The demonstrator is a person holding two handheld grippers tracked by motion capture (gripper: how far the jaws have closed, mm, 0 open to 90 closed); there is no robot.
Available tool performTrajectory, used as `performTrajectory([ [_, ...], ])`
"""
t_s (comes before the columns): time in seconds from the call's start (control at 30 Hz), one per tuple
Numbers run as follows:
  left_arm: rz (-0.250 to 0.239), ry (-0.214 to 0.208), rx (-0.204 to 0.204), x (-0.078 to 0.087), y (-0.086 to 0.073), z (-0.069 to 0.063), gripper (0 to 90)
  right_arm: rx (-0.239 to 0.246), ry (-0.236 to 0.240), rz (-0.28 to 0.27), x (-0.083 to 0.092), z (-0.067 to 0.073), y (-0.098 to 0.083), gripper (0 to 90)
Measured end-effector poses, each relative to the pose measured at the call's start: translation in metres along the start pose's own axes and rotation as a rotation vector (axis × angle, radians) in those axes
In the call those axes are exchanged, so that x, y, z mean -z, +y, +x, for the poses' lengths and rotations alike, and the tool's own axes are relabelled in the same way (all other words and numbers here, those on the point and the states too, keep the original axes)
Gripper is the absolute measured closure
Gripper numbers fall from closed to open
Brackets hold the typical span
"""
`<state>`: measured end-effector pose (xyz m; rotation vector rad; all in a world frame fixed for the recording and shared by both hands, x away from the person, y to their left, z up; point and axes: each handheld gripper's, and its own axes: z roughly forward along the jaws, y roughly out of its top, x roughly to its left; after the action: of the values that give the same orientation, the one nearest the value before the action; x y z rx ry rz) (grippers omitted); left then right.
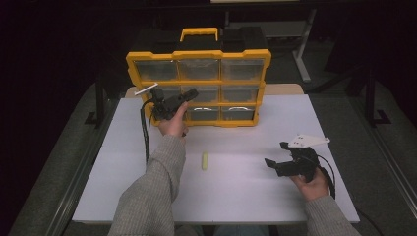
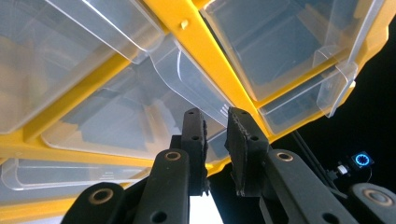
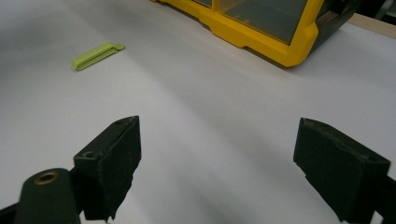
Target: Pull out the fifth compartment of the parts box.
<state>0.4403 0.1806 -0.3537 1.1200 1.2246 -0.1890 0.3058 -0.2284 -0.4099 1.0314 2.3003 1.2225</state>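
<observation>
A yellow organizer (image 1: 196,54) with clear drawers stands upright at the back of the white table (image 1: 236,191). My left gripper (image 1: 192,93) is raised against its middle row. In the left gripper view the left gripper (image 2: 217,116) has its jaws drawn close together on the clear pull lip of a drawer (image 2: 196,88). My right gripper (image 1: 275,154) rests low over the table's right side, away from the organizer. In the right gripper view the right gripper (image 3: 217,140) stands wide open with nothing but bare table between its jaws.
A small light-green clip (image 1: 204,161) lies flat on the table between the two hands, also in the right gripper view as the clip (image 3: 97,55) at far left. The organizer's lower corner (image 3: 261,37) sits ahead of the right gripper. Dark floor surrounds the table.
</observation>
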Motion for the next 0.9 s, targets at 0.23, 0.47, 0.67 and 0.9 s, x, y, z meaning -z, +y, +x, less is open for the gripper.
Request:
performTrajectory([
  [0.23,0.013,-0.018,0.003,0.006,-0.004,-0.002,76.8,-0.006,-0.004,0.003,0.000,-0.001,-0.001,14.0],
  [0.47,0.024,-0.045,-0.003,0.014,-0.011,-0.005,76.9,-0.005,-0.005,0.005,0.000,0.000,-0.002,14.1],
  [0.67,0.026,-0.055,0.001,0.019,-0.014,-0.007,76.7,0.006,-0.015,-0.005,0.002,0.001,-0.001,14.8],
  [0.9,0.038,-0.069,-0.010,0.026,-0.019,-0.008,76.8,-0.003,-0.011,0.001,0.002,0.001,-0.003,14.5],
])
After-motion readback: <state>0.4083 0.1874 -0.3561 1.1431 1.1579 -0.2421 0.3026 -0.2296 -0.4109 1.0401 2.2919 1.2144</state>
